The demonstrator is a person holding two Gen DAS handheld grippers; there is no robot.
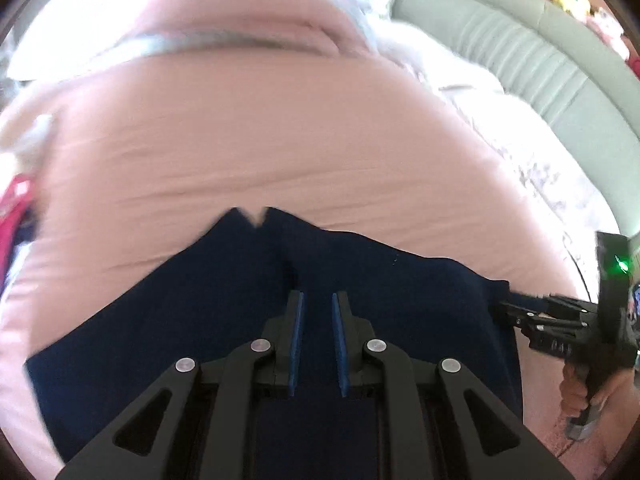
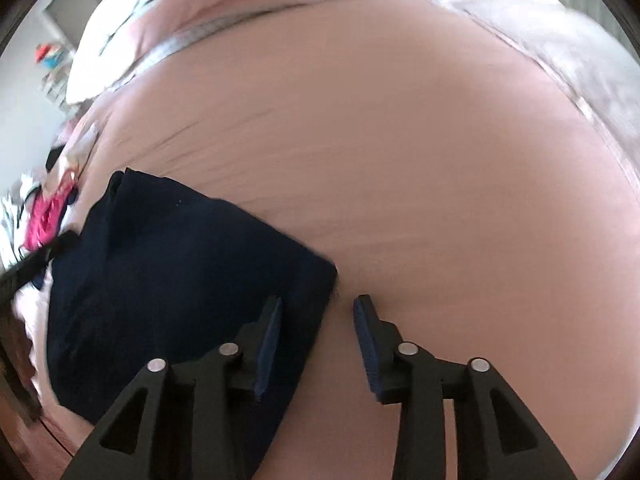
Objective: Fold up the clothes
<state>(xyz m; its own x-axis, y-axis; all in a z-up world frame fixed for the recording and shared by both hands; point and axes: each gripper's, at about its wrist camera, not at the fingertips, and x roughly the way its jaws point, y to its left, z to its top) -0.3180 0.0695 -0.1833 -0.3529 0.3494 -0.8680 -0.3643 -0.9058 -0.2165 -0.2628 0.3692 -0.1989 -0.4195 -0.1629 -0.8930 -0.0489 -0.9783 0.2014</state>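
On the pink bedsheet [image 1: 256, 140], near edge: navy garment [image 1: 360, 288] lying flat | left gripper [image 1: 318, 304] over its middle, jaws slightly apart, empty | right gripper [image 2: 318, 312] wide apart, straddling its right edge

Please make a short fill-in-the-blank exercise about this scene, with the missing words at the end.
1. The garment lying on the bed is dark ____.
2. The bedsheet under it is ____ in colour.
3. The fingers of the right gripper stand ____, holding nothing.
4. The left gripper is above the ____.

Missing words: blue; pink; open; garment
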